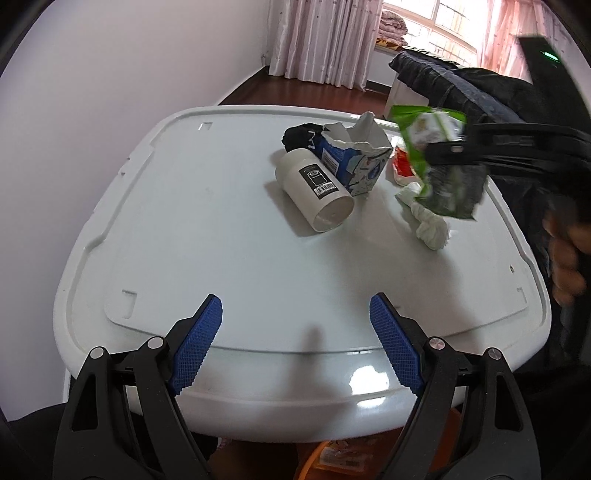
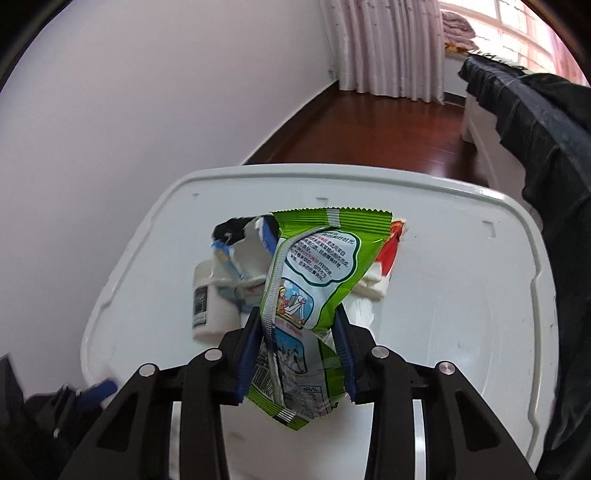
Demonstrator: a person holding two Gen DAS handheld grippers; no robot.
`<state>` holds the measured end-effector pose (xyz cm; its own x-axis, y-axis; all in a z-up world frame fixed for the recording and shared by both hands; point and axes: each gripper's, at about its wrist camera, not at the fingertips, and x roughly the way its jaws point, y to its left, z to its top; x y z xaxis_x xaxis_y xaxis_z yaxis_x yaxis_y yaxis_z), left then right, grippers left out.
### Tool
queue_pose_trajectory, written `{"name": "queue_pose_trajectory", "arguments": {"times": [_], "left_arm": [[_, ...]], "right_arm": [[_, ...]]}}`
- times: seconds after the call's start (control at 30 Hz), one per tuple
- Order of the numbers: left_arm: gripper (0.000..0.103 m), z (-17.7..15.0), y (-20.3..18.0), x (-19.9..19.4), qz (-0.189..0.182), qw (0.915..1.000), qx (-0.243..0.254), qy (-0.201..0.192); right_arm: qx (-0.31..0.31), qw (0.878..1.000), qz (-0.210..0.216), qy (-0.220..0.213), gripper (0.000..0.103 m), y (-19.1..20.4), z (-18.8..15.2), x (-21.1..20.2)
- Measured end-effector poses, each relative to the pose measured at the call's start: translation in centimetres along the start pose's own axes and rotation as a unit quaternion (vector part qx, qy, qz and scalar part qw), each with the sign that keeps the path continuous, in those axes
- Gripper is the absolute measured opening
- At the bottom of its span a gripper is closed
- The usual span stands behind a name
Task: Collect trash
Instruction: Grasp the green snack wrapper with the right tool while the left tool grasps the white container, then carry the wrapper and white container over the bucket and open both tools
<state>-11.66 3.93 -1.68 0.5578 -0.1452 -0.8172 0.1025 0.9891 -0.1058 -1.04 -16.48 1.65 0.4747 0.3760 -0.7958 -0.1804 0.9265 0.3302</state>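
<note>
1. R gripper (image 2: pixel 299 354) pinches green snack wrapper (image 2: pixel 314 273), lifted above white table (image 1: pixel 221 240).
2. L gripper (image 1: pixel 295 325) spread wide, holding nothing, at near edge.
3. Cup (image 1: pixel 314 188), torn carton (image 1: pixel 354 158), tissue (image 1: pixel 428 218) lie on the table.

We see both views lit by soft daylight from the window (image 1: pixel 439 22) at the upper right, which is blown out to near white. A bright glare patch sits on the near edge of the glossy white bench (image 1: pixel 365 380), and shadows under the trash are faint. The green snack wrapper (image 1: pixel 439 158) and the hand (image 1: pixel 569 258) are smeared by motion blur in the left wrist view. Fisheye distortion bends the bench rim, and dark vignetting fills the corners.
</note>
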Motion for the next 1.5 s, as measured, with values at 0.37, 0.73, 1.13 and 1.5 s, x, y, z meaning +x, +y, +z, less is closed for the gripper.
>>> {"name": "queue_pose_trajectory", "arguments": {"times": [0.37, 0.73, 1.13, 1.5], "left_arm": [[0.080, 6.4, -1.9, 4.9, 0.009, 0.9998, -0.018, -0.001], [0.080, 8.4, -0.6, 10.4, 0.083, 0.9944, -0.052, 0.039], [0.080, 10.5, 0.0, 12.0, 0.108, 0.9934, 0.020, 0.032], [0.046, 9.4, 0.8, 11.7, 0.089, 0.9951, 0.029, 0.033]], "right_arm": [[0.030, 0.994, -0.055, -0.085, 0.037, -4.2, -5.6, -7.7], [0.064, 0.994, -0.036, -0.085, 0.038, -6.7, -6.4, -8.1], [0.049, 0.995, -0.031, -0.079, 0.038, -6.5, -6.3, -7.7], [0.049, 0.996, -0.036, -0.065, 0.038, -6.3, -6.0, -6.9]]}}
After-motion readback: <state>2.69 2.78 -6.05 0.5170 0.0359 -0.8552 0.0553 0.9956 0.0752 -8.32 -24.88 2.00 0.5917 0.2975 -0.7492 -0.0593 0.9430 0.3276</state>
